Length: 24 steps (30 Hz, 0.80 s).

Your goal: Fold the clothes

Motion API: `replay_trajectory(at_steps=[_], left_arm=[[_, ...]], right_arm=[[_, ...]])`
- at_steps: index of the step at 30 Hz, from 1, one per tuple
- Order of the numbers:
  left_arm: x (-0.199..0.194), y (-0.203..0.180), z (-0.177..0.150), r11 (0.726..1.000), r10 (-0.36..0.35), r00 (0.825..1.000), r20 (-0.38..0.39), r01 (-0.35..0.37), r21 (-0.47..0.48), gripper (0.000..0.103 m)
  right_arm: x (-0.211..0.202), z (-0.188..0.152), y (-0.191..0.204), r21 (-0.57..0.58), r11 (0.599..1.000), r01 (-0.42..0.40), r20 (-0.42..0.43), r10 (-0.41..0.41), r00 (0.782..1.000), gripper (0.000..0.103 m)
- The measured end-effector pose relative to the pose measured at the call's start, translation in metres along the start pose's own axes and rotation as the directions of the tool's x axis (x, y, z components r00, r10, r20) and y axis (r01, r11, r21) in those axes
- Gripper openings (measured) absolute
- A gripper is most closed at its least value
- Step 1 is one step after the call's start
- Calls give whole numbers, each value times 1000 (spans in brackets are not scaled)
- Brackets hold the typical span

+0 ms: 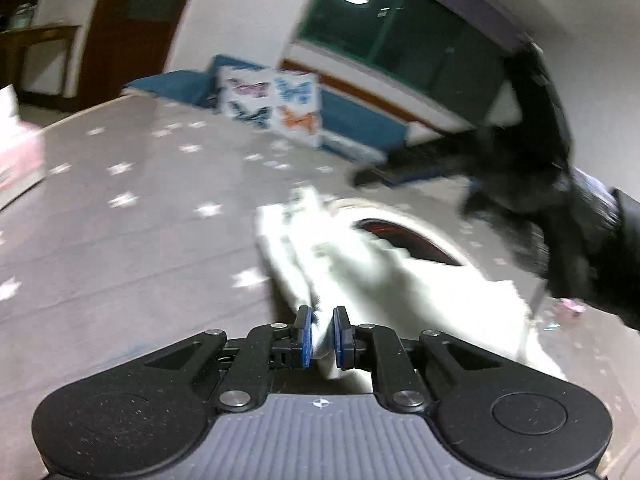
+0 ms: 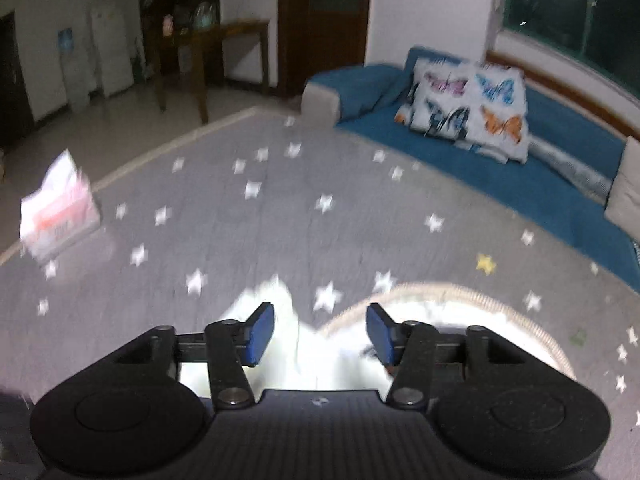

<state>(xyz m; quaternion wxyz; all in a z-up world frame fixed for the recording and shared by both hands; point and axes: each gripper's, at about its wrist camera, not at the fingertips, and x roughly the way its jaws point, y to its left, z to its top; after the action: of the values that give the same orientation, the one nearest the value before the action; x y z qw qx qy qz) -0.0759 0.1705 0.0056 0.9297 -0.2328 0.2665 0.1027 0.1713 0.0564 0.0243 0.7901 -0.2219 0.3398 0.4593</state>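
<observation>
A white garment (image 1: 360,264) with a ribbed collar and a dark red inside lies bunched on the grey star-patterned cloth (image 1: 140,220). My left gripper (image 1: 322,332) is shut on a fold of the white garment at its near edge. My right gripper (image 2: 320,332) is open and empty, hovering just above the garment (image 2: 288,344) and its ribbed collar (image 2: 460,292). In the left wrist view the right gripper (image 1: 520,184) appears as a blurred black shape above and to the right of the garment.
A pink and white tissue pack (image 2: 60,212) lies at the left of the cloth and also shows in the left wrist view (image 1: 16,152). A blue sofa (image 2: 560,168) with a butterfly pillow (image 2: 468,108) is beyond the far edge. A wooden table (image 2: 224,52) stands farther back.
</observation>
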Motion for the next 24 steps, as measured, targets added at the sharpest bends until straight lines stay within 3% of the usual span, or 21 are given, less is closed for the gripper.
replay_trajectory(at_steps=[6, 9, 15, 20, 24], left_arm=[[-3, 12, -2, 999, 36, 999, -25, -36, -7, 12], [-4, 18, -3, 998, 54, 998, -38, -54, -10, 12], [-4, 21, 1, 997, 77, 996, -38, -78, -5, 12], [-2, 10, 17, 998, 59, 998, 3, -59, 29, 13], [13, -11, 30, 996, 18, 1000, 4, -18, 85, 18]], right_arm=[[31, -17, 21, -32, 998, -57, -65, 55, 996, 26], [47, -20, 35, -56, 996, -62, -66, 59, 996, 23], [51, -11, 30, -30, 996, -80, -75, 78, 994, 23], [10, -9, 14, -41, 998, -56, -42, 55, 998, 24], [-23, -17, -1, -55, 998, -21, -23, 20, 1000, 33]])
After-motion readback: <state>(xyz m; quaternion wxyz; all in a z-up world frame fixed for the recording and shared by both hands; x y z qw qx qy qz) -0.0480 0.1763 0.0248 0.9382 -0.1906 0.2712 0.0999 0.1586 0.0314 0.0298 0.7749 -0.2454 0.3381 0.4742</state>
